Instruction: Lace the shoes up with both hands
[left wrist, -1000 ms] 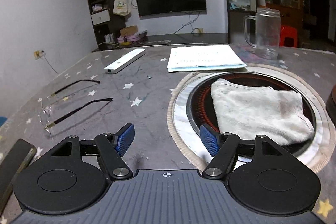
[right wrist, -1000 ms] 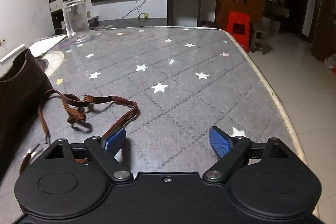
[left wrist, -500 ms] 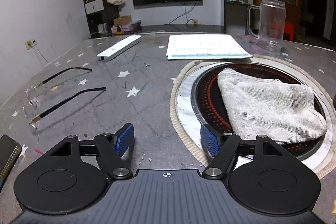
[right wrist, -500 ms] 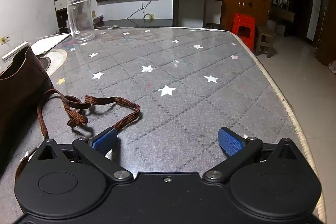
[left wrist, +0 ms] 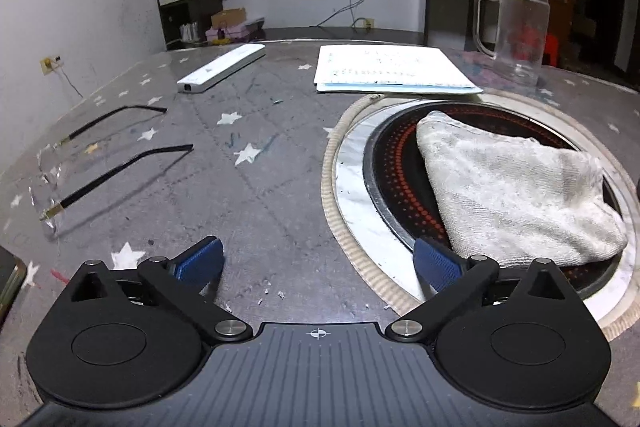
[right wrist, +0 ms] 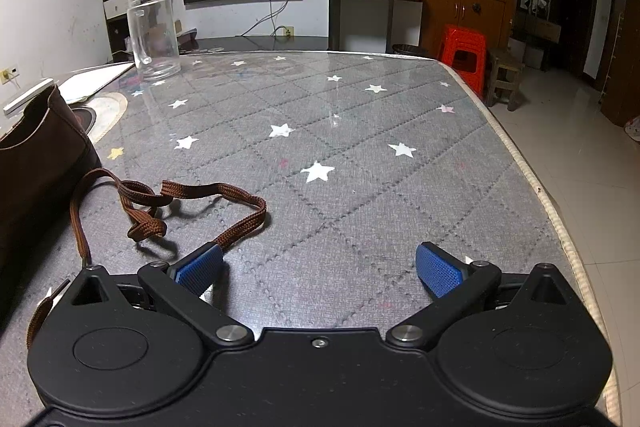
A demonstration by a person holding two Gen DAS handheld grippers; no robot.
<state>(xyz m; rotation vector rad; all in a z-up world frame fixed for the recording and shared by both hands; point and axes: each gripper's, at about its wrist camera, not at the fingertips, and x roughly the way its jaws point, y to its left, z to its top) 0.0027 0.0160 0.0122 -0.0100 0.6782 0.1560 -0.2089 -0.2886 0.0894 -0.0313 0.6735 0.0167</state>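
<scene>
Both grippers have spread wider: right gripper [right wrist: 319,269], empty, faces the loose brown shoelace [right wrist: 192,195] beside the brown shoe [right wrist: 36,163] for pickup; left gripper [left wrist: 316,263] hovers empty over the table [left wrist: 260,195]

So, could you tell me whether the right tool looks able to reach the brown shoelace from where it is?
Probably yes: the right tool is open, and the shoelace lies loose on the table just ahead of its left finger, nothing between.

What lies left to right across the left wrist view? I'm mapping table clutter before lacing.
Eyeglasses → white bar-shaped device → paper sheets → grey towel on the round cooktop.
</scene>
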